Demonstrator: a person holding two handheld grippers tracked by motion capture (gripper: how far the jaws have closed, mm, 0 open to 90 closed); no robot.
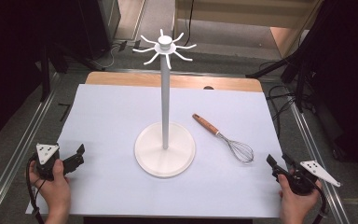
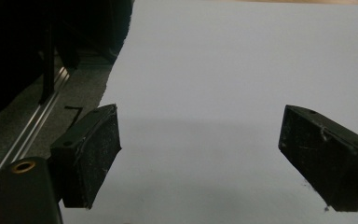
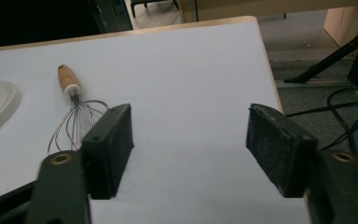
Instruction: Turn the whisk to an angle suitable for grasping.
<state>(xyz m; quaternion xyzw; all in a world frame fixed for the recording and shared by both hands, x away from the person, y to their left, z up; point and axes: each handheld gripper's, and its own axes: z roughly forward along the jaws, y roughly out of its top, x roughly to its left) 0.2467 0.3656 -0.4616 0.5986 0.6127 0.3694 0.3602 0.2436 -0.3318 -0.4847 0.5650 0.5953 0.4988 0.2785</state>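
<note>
A white stand (image 1: pixel 165 93) with a round base (image 1: pixel 165 161) and several hooks (image 1: pixel 165 46) at its top rises from the middle of the table. To its right lies a wire whisk (image 1: pixel 223 138) with a wooden handle (image 3: pixel 67 78), handle pointing to the far left. My left gripper (image 1: pixel 77 156) rests open at the table's front left, nothing between its jaws. At the front right my right gripper (image 1: pixel 279 163) is open too, a little right of the whisk's wires (image 3: pixel 70 126).
A white sheet (image 1: pixel 121 116) covers the wooden table (image 1: pixel 177 81). Metal rails (image 1: pixel 23 149) run along both sides. Black stand legs and cables (image 1: pixel 284 93) lie on the floor at the right.
</note>
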